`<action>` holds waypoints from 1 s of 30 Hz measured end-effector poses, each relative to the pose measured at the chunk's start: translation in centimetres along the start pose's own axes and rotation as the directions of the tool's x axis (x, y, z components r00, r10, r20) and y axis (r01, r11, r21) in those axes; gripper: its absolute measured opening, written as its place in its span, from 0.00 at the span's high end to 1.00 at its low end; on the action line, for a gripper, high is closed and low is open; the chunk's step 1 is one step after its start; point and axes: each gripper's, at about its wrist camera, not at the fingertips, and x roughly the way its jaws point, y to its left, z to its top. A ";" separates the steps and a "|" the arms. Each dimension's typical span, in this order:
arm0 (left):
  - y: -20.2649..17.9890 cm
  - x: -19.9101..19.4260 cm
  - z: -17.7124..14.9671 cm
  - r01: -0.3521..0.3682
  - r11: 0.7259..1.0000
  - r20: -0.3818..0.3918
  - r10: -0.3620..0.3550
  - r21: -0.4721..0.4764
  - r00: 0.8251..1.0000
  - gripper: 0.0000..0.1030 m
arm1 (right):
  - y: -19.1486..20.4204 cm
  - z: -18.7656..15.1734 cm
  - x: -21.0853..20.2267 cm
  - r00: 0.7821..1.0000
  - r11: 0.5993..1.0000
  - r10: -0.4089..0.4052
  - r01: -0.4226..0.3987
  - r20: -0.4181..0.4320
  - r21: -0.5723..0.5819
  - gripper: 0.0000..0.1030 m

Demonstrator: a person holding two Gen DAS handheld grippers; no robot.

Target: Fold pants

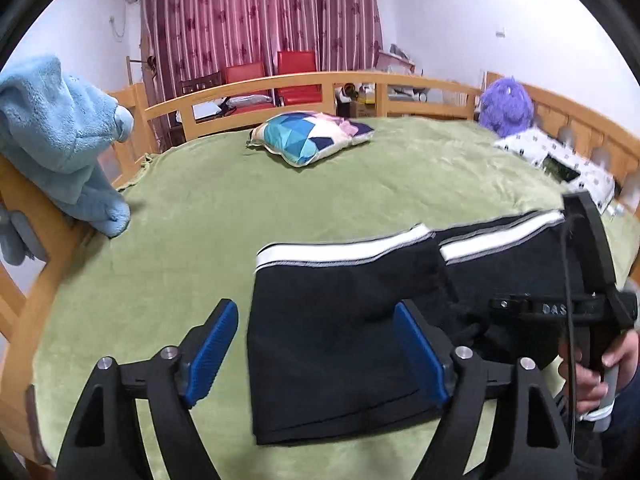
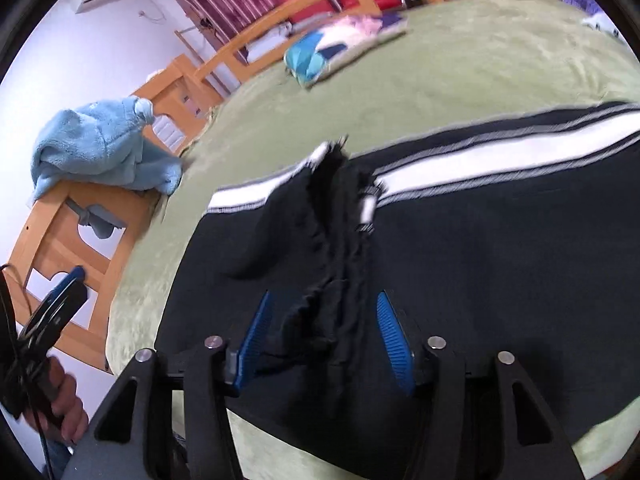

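Observation:
Black pants [image 1: 332,320] with a white and grey side stripe lie partly folded on the green bed cover [image 1: 180,220]. My left gripper [image 1: 316,344] is open above the pants' left edge, touching nothing. In the right wrist view my right gripper [image 2: 324,336] is open with a bunched ridge of the black pants [image 2: 500,272] between its blue pads [image 2: 394,340]; the pads stand apart from the cloth. The right gripper body [image 1: 592,280] shows at the right of the left wrist view. The left gripper [image 2: 56,308] shows at the left edge of the right wrist view.
A blue fleece cloth [image 1: 60,136] hangs over the wooden bed frame [image 1: 24,216] at the left. A patterned pillow [image 1: 312,136] lies at the far middle. A purple plush toy [image 1: 506,106] and a white patterned cloth [image 1: 560,160] sit at the far right. Wooden rails surround the bed.

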 end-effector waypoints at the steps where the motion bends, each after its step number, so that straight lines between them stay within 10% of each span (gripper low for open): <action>1: 0.2 0.4 -0.1 -0.001 1.000 -0.013 0.001 -0.004 1.000 0.23 | 0.4 0.0 0.9 1.000 1.000 -0.009 0.009 -0.021 0.003 0.47; 5: 3.3 3.0 -1.0 0.033 0.989 -0.110 -0.050 -0.144 0.993 0.23 | 1.5 -0.6 4.2 0.988 0.992 -0.128 0.126 -0.082 -0.020 0.47; 7: 5.3 4.0 -1.5 0.056 0.971 -0.124 -0.086 -0.230 0.989 0.23 | 2.1 -0.8 4.4 0.982 0.983 -0.175 0.172 -0.066 -0.059 0.73; 13: 8.5 4.9 1.4 0.078 0.966 -0.108 -0.107 -0.245 0.988 0.28 | 1.5 0.6 -3.4 0.991 0.996 -0.054 0.061 0.126 -0.058 0.89; 16: 8.6 5.2 4.1 0.065 0.980 -0.081 -0.081 -0.191 0.993 0.28 | -0.7 0.3 -5.4 0.984 0.989 -0.135 0.141 0.119 -0.041 0.88; 21: 7.4 6.2 4.8 0.059 0.982 -0.063 -0.071 -0.177 0.995 0.26 | -2.0 -3.8 -1.1 0.995 0.998 -0.055 0.053 -0.084 -0.028 0.79; 30: 7.2 7.0 1.0 0.070 0.978 -0.140 -0.099 -0.198 0.985 0.26 | -2.2 -3.1 -1.1 1.000 0.999 0.005 -0.005 0.005 0.040 0.51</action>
